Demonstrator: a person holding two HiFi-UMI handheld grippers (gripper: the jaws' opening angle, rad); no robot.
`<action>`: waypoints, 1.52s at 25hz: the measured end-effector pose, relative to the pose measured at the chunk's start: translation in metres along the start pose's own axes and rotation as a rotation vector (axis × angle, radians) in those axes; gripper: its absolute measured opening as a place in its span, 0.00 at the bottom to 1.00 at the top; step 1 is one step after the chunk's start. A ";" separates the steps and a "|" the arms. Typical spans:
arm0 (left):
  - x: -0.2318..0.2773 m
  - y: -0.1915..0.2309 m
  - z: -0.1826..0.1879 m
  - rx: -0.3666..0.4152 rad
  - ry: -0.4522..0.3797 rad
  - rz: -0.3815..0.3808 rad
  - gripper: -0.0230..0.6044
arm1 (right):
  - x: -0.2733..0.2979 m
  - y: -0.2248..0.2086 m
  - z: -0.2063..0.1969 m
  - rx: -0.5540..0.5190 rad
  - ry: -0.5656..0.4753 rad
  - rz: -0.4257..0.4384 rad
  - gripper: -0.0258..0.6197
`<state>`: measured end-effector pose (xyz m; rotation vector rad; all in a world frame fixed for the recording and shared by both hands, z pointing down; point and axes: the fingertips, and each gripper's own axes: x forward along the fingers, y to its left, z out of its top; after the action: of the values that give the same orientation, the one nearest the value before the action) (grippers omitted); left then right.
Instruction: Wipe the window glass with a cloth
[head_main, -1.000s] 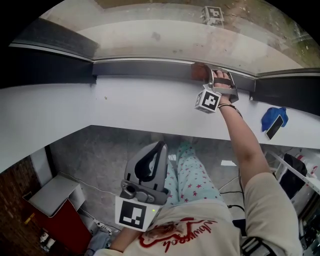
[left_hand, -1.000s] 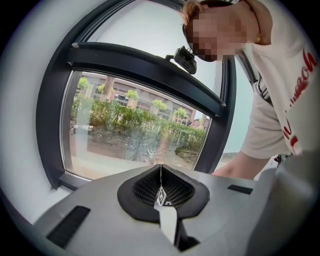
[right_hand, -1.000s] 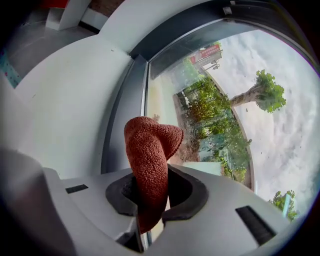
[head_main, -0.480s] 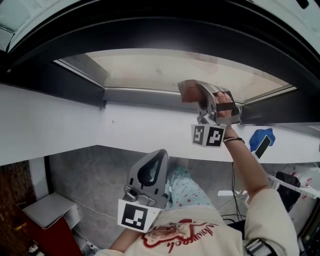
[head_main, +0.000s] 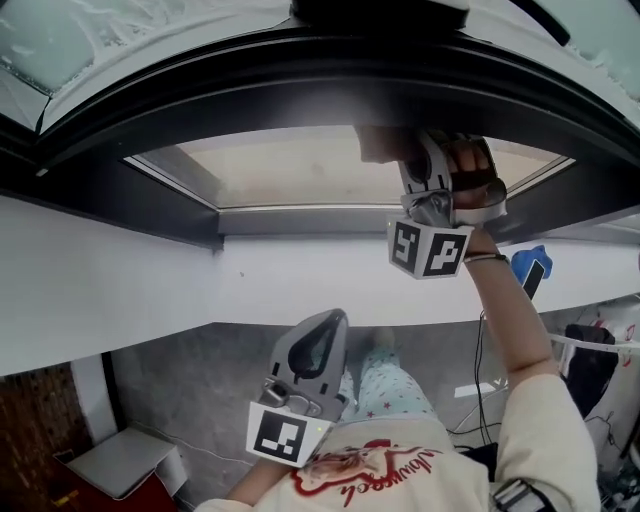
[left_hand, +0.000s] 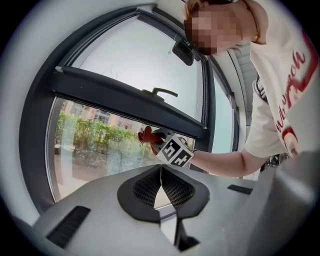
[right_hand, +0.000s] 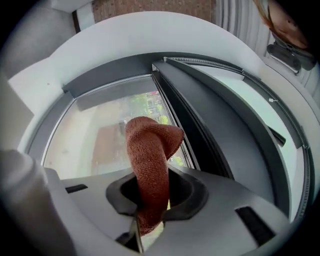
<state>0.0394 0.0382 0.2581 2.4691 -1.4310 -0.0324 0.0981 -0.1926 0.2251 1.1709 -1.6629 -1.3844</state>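
Two grippers split the job unevenly: the right gripper (right_hand: 150, 202) is clamped on the rust-red cloth (right_hand: 150, 155), held up at the top edge of the window glass (right_hand: 90, 140) so the folded end can rub it, while the left gripper (left_hand: 161, 182), jaws together on nothing, hangs low by the person's chest, seemingly kept clear.

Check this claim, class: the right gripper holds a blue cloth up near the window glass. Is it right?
Wrong in one respect: the cloth clamped in the right gripper is reddish-brown, not blue, as the right gripper view shows. It is indeed held up near the window glass.
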 end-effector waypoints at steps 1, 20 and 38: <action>-0.007 0.007 0.001 0.004 0.005 -0.010 0.07 | 0.000 0.001 0.000 -0.015 0.018 -0.013 0.17; -0.025 0.062 -0.045 -0.042 0.122 -0.034 0.07 | 0.010 0.093 0.001 -0.064 0.031 -0.035 0.17; 0.003 0.086 -0.074 -0.076 0.174 0.008 0.07 | 0.009 0.192 -0.006 0.015 0.014 0.063 0.17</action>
<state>-0.0204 0.0130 0.3514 2.3413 -1.3412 0.1244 0.0582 -0.1965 0.4137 1.1241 -1.6891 -1.3244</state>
